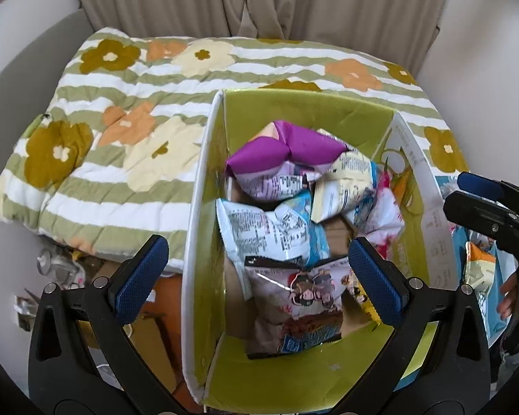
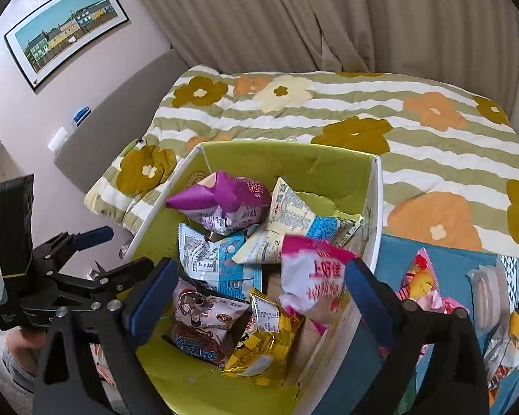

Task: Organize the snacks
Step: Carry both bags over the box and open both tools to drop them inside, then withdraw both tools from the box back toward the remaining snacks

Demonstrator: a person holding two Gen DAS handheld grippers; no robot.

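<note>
A cardboard box (image 1: 204, 159) (image 2: 287, 159), white outside and green inside, stands against the bed and holds several snack packets. Among them are a purple one (image 1: 287, 145) (image 2: 225, 193), a blue-and-white one (image 1: 270, 231) (image 2: 218, 259), a cartoon-printed one (image 1: 304, 297) (image 2: 204, 311) and a yellow one (image 2: 266, 339). My left gripper (image 1: 257, 276) hangs open over the box's near left side, touching nothing. My right gripper (image 2: 259, 297) is open over the box. A blurred pink-and-white packet (image 2: 311, 276) sits loose beside its right finger, with no pad pressing on it.
A floral striped quilt (image 1: 121, 138) (image 2: 432, 145) covers the bed behind the box, with curtains beyond. To the box's right, a blue mat (image 2: 398, 263) carries more packets (image 2: 422, 276) and a clear plastic container (image 2: 488, 294). A hand (image 2: 20, 342) holds the left gripper. Clutter lies on the floor (image 1: 58, 266).
</note>
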